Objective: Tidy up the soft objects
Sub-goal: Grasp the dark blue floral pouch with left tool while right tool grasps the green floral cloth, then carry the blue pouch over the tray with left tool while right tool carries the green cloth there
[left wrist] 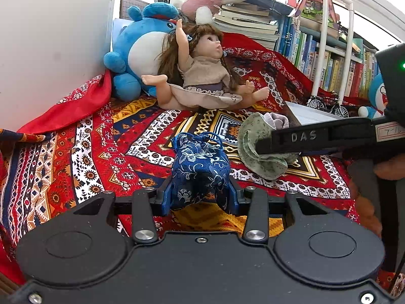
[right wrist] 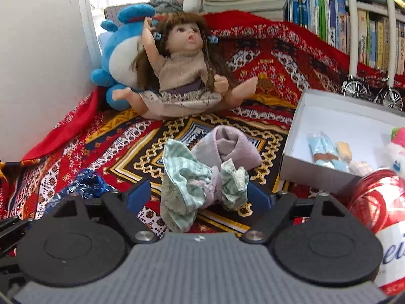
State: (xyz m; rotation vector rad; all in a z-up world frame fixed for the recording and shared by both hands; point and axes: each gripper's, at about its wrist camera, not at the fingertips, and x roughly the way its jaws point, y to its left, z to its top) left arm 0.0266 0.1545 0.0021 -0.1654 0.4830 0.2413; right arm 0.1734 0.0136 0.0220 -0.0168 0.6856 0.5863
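Apparently to clear both into the white box [right wrist: 298, 136] at the cloth's [left wrist: 63, 152] right edge, the left gripper [left wrist: 200, 197] pinches the blue pouch [left wrist: 200, 167] mid-cloth while the right gripper [right wrist: 200, 195], spread, straddles the green-and-lilac rag bundle [right wrist: 202, 177].

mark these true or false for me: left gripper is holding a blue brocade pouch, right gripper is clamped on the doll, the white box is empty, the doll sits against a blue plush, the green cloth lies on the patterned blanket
1. The left gripper holds a blue brocade pouch. True.
2. The right gripper is clamped on the doll. False: its jaws stand apart around the green checked cloth, and the doll sits farther back.
3. The white box is empty. False: small items lie inside it.
4. The doll sits against a blue plush. True.
5. The green checked cloth lies on the patterned blanket. True.
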